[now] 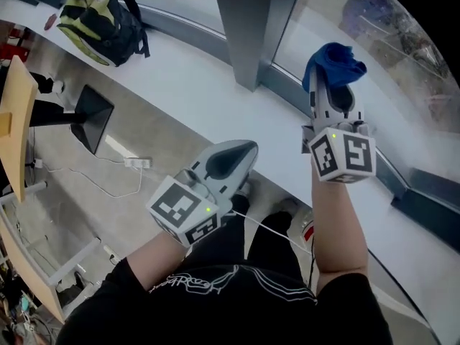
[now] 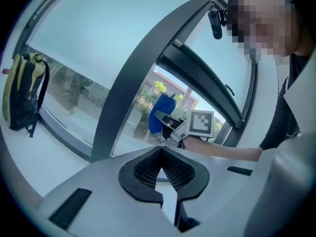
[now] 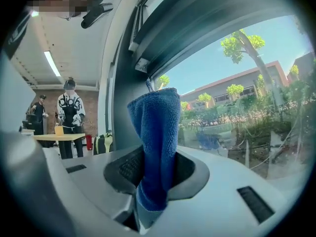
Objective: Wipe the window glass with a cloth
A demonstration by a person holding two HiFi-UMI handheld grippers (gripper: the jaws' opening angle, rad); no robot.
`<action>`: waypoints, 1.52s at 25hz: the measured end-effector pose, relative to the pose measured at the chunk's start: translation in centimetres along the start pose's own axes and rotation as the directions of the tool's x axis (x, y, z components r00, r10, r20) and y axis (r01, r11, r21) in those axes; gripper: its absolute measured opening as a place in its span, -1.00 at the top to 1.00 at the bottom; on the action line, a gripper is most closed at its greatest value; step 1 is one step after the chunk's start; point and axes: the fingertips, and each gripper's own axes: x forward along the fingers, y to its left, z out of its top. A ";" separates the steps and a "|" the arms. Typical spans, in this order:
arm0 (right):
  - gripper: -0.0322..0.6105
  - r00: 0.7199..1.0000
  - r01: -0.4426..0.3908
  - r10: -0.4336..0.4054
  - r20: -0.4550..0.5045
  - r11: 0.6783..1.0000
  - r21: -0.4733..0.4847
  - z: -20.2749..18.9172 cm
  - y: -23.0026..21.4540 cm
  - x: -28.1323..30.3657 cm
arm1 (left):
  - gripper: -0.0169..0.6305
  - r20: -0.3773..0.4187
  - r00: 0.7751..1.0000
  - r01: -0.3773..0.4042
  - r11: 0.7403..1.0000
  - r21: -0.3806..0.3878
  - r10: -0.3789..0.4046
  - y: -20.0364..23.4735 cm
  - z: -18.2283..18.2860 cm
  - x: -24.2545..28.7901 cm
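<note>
My right gripper (image 1: 332, 95) is raised toward the window glass (image 1: 374, 27) and is shut on a blue cloth (image 1: 333, 64), which bunches above its tips. In the right gripper view the blue cloth (image 3: 157, 132) stands upright, pinched between the jaws of the right gripper (image 3: 154, 169), with the glass (image 3: 237, 98) just beyond it. My left gripper (image 1: 233, 160) hangs lower, over the white sill (image 1: 180, 70) and away from the glass. It is shut with nothing in it. From the left gripper (image 2: 161, 154) the cloth (image 2: 160, 113) shows against the pane.
A grey window pillar (image 1: 251, 20) rises left of the cloth. A green and black backpack (image 1: 100, 20) lies on the sill at far left. A wooden desk (image 1: 14, 113) and a power strip (image 1: 136, 162) are on the floor side. Two people (image 3: 69, 117) stand far behind.
</note>
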 end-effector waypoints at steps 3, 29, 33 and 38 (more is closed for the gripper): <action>0.61 1.000 0.010 -0.010 -0.001 1.000 -0.014 -0.4 1.5 3.2 | 0.93 0.007 1.000 -0.020 1.000 -0.023 0.020 2.1 -0.4 -1.4; 0.61 0.974 0.223 -0.224 0.036 0.975 0.016 -0.9 -6.4 1.1 | 0.93 -0.059 0.996 0.065 0.997 -0.039 -0.067 0.1 -2.6 2.5; 0.61 0.964 0.264 -0.264 0.037 0.964 0.014 -0.7 -9.5 -2.0 | 0.93 -0.092 0.989 0.110 0.993 -0.031 -0.113 -2.7 -3.4 4.5; 0.61 0.951 0.306 -0.306 0.034 0.952 0.010 -0.9 -13.0 -6.0 | 0.93 -0.126 0.980 0.152 0.988 -0.020 -0.154 -5.8 -4.5 6.5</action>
